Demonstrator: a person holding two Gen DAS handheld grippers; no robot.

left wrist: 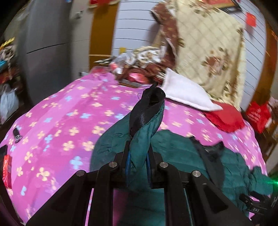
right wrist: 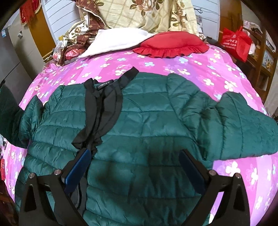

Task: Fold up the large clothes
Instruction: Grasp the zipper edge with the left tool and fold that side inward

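Observation:
A dark green quilted jacket (right wrist: pixel 147 121) with black lining at its collar lies spread on the pink flowered bedspread (right wrist: pixel 173 64). My left gripper (left wrist: pixel 139 153) is shut on one green sleeve (left wrist: pixel 144 128), and the sleeve's black-lined cuff (left wrist: pixel 152 97) sticks up above the jaws. The rest of the jacket (left wrist: pixel 182 149) trails down to the right on the bed. In the right wrist view my right gripper (right wrist: pixel 135 156) stands open just above the jacket's body, its blue pads (right wrist: pixel 80 166) apart with nothing pressed between them. The other sleeve (right wrist: pixel 234 121) lies out to the right.
A white pillow (right wrist: pixel 118 41) and a red frilled cushion (right wrist: pixel 173 43) lie at the head of the bed, under a cream flowered quilt (right wrist: pixel 147 15). A red bag (right wrist: pixel 236 43) stands at the right. A grey cabinet (left wrist: pixel 46 43) is on the left.

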